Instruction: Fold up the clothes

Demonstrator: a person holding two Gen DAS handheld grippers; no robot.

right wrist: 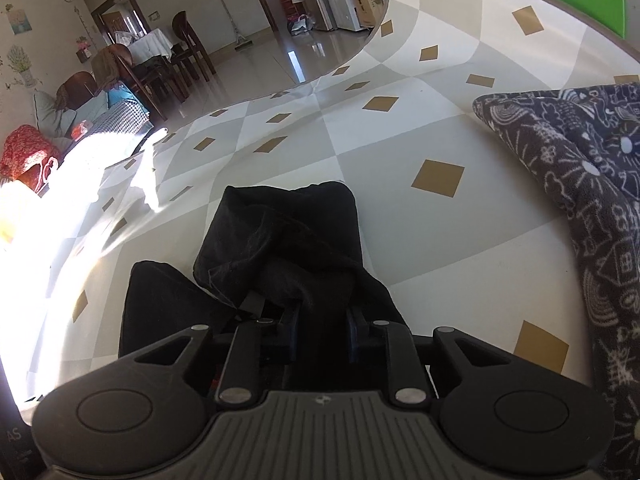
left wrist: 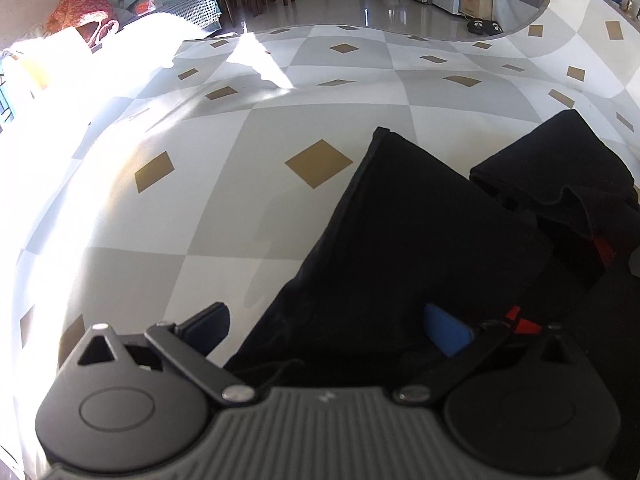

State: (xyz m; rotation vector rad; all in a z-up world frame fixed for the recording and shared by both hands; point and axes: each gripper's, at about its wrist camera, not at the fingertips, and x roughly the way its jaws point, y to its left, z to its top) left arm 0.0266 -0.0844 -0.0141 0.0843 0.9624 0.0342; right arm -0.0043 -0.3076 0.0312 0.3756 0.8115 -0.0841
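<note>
Where sunlight glares, checked tablecloth (left wrist: pixel 280 208) under black garment (right wrist: pixel 280 240).

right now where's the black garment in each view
Left wrist: black garment lower centre-right, spreading ahead of the open left tool.
Right wrist: lower centre, bunched between the right tool fingers.
Shared landmark: red knitted item, far left.

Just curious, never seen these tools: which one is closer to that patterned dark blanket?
Right. The patterned blanket lies just beside the right gripper, which clamps the black garment. The left gripper shows no blanket in its view.
</note>
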